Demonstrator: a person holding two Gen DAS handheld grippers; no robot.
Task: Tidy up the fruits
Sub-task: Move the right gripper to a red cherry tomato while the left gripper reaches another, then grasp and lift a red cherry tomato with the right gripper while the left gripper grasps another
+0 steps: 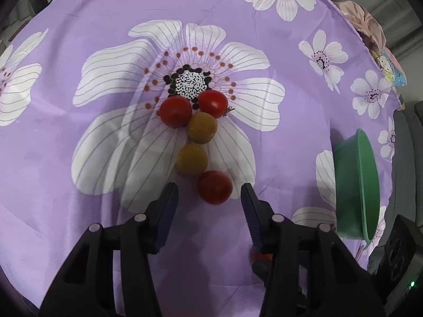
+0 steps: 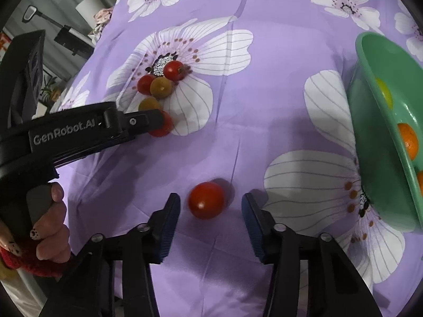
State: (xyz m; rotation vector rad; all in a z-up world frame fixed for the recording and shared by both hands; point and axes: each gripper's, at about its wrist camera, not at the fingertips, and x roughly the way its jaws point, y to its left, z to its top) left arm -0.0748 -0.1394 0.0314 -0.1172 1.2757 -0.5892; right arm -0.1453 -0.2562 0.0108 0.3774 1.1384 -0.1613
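A red cherry tomato lies on the purple flowered cloth between the fingers of my left gripper, which is open with a gap on each side of the fruit. Behind it sit two yellow-brown tomatoes and two more red ones. In the right wrist view a lone red tomato rests between the fingers of my right gripper, open and not touching it. The left gripper shows there too, over the cluster. A green bowl at the right holds oranges and a yellow-green fruit.
The green bowl stands near the table's right edge. A hand with a red sleeve grips the left tool's handle. Beyond the cloth's left edge are room clutter and a white cylinder. Pink fabric lies past the far right corner.
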